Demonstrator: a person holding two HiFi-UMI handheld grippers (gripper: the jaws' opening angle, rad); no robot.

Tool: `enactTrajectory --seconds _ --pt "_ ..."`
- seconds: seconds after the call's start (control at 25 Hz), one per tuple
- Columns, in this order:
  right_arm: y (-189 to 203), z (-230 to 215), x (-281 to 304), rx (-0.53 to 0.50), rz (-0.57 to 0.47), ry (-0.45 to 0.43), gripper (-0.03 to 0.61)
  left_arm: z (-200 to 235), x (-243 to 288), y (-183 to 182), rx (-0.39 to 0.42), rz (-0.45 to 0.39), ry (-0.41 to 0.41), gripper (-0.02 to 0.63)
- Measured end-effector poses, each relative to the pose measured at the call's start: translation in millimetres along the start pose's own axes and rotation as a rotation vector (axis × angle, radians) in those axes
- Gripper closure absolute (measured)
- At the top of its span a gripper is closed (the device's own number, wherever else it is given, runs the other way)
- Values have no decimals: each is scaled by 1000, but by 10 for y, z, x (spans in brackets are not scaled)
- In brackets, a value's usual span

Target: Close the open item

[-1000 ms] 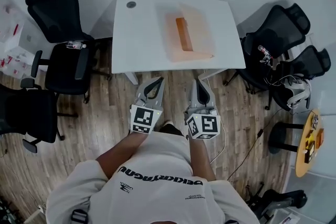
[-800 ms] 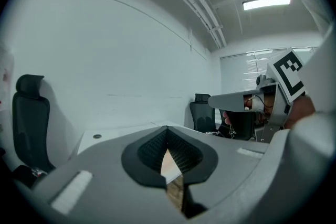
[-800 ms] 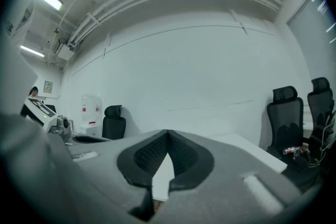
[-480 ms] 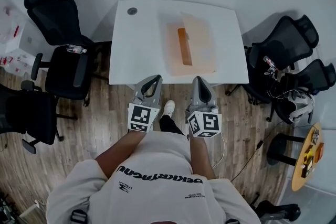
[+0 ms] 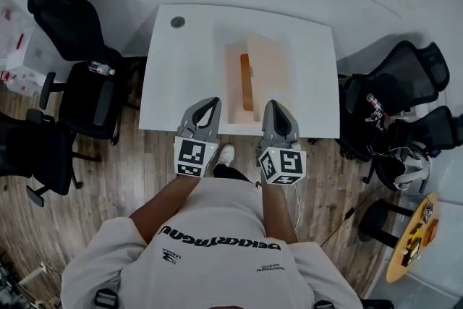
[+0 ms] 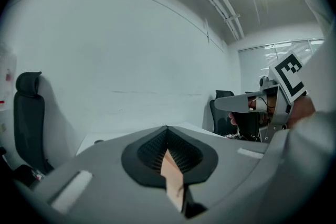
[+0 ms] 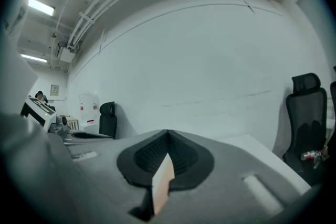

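On the white table [image 5: 181,76] lies a pale orange open item [image 5: 269,69], spread flat, with a darker orange strip [image 5: 246,82] standing up along its middle. My left gripper [image 5: 210,105] hovers over the table's near edge, just left of the item's near end, its jaws shut and empty. My right gripper [image 5: 273,106] hangs level with it over the item's near right corner, also shut and empty. In the left gripper view the left gripper [image 6: 167,128] shows only an orange sliver [image 6: 171,176] through the gap behind its tips. The right gripper [image 7: 168,132] frames the same sliver [image 7: 161,181].
Black office chairs stand left [image 5: 79,83] and right [image 5: 394,83] of the table. A round grommet [image 5: 177,22] sits at the table's far left corner. A round wooden side table [image 5: 412,242] is at the lower right. A white wall lies beyond the table.
The person has stepped toward the table. Both grippers, earlier over the wooden floor short of the table, now reach over its near edge beside the orange item. Both stay shut.
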State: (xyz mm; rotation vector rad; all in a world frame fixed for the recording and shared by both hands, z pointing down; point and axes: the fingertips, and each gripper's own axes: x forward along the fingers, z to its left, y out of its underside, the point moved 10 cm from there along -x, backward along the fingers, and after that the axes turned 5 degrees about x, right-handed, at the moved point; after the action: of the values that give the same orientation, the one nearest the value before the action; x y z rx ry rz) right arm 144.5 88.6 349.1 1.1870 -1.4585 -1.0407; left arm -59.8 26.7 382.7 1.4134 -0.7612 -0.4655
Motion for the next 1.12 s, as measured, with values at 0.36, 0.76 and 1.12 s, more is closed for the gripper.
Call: enactTrajectory --seconds 0.36,0.76,1.12 --pt "60 -429 459 16 91 -69 581 45 469 77 -36 70 -58 612" --pt "233 -748 739 13 220 -123 581 -21 698 251 -86 157 -103 612" --pt "480 -844 925 40 345 -125 581 154 764 544 -160 240 -105 612"
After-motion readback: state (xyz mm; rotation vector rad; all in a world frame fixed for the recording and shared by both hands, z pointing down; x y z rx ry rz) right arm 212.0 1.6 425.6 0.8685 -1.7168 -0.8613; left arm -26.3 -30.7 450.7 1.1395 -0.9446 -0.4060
